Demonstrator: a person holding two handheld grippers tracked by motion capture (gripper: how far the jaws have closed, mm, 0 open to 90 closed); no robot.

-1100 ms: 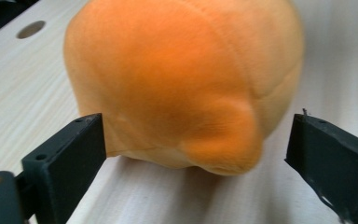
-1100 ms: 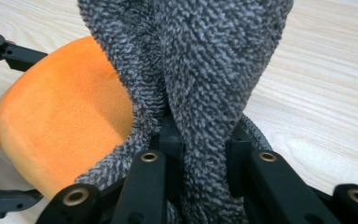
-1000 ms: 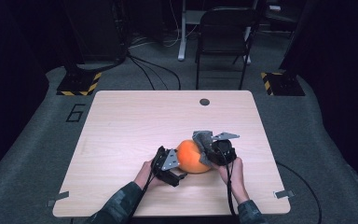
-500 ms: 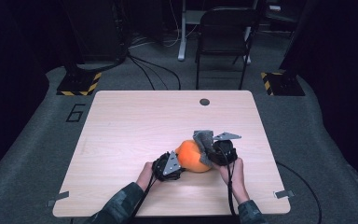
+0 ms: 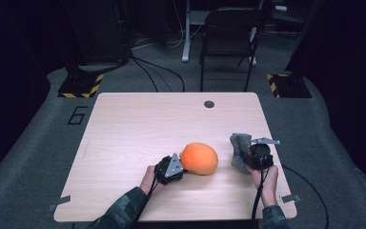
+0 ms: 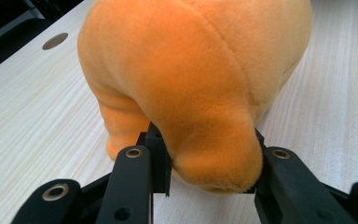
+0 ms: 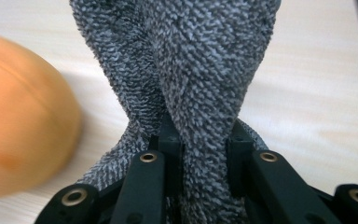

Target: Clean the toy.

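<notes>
On the pale wooden table [image 5: 124,129] we see our left gripper [image 5: 171,168], its jaws having just been closing, pinching the near-left end of the orange plush toy [image 5: 199,158], while our right gripper [image 5: 255,157], clamped on the grey cloth [image 5: 240,150], holds it just to the right of the toy, apart.

The plush [image 5: 199,158] lies on the table [image 5: 138,124], near its front edge. The left gripper [image 5: 170,168] touches its left end; the cloth [image 5: 239,150], in the right gripper [image 5: 257,156], is apart to its right. A chair [image 5: 231,33] stands behind the table.
</notes>
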